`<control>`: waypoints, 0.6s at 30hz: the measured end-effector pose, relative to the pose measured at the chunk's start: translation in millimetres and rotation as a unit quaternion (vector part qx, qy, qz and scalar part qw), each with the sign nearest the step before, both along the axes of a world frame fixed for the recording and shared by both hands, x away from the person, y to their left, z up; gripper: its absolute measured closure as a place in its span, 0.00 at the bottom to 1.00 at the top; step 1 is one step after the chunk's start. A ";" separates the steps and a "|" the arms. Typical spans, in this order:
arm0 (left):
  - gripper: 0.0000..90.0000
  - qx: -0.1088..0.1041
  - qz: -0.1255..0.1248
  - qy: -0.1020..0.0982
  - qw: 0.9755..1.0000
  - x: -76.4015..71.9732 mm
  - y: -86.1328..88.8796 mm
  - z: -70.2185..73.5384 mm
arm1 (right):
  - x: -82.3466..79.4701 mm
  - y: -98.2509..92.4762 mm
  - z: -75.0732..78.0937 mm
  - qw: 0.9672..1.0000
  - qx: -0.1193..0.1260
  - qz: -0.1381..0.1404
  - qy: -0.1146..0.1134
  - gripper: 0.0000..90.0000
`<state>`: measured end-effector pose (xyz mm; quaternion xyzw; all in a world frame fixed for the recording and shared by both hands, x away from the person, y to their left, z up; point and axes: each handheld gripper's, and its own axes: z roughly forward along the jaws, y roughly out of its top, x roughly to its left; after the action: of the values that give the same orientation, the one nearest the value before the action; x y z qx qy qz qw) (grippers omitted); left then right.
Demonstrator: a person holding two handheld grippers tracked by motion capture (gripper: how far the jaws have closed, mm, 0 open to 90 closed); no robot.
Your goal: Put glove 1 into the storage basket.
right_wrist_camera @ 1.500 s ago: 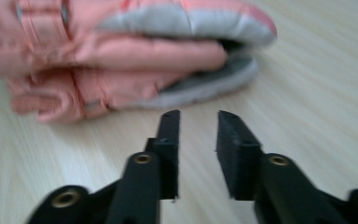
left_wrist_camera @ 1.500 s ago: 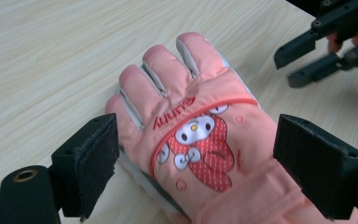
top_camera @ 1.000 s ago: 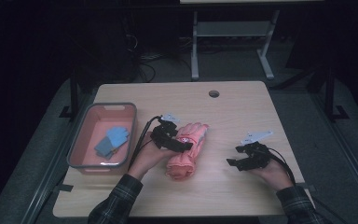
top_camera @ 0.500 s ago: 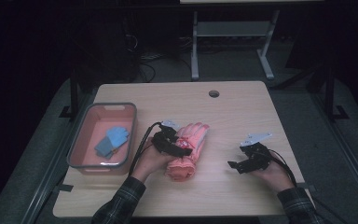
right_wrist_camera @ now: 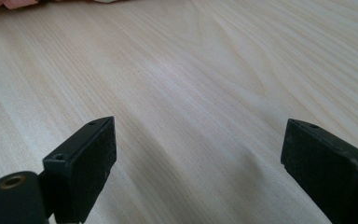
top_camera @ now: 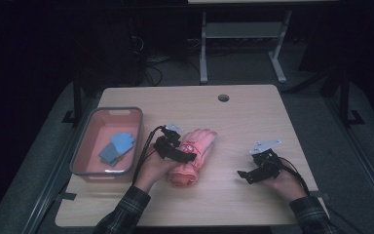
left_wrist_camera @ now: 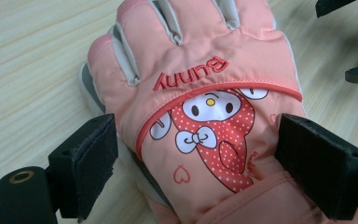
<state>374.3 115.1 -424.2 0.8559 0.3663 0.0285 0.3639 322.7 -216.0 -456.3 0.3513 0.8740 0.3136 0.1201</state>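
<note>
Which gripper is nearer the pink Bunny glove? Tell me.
Left. The left gripper straddles the pink Bunny glove, one of its jaws on each side of the cuff end. The right gripper sits off to the glove's right, jaws open over bare table.

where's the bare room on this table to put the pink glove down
The far strip of the table between the tray and the round hole is bare. So is the middle, between the pink glove and the right hand-held gripper, and the near edge. It is crowded at the left: tray, left hand-held gripper and glove sit close together.
</note>
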 end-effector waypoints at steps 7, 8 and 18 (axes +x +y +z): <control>0.14 -0.004 -0.014 0.026 1.000 2.9 3.0 -10.8 | -0.3 0.9 -0.3 1.000 -0.002 0.004 -0.001 0.11; 0.14 -0.008 -0.012 0.031 0.999 3.1 4.0 -13.0 | -0.5 1.2 -0.4 1.000 -0.002 0.004 0.000 0.11; 0.14 -0.023 -0.015 0.049 0.998 3.9 5.7 -27.2 | -1.5 4.3 -1.9 1.000 -0.008 0.008 0.003 0.08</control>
<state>378.1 120.8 -451.4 0.8533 0.3713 -0.0277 0.3650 321.1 -211.8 -458.2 0.3443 0.8796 0.3062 0.1182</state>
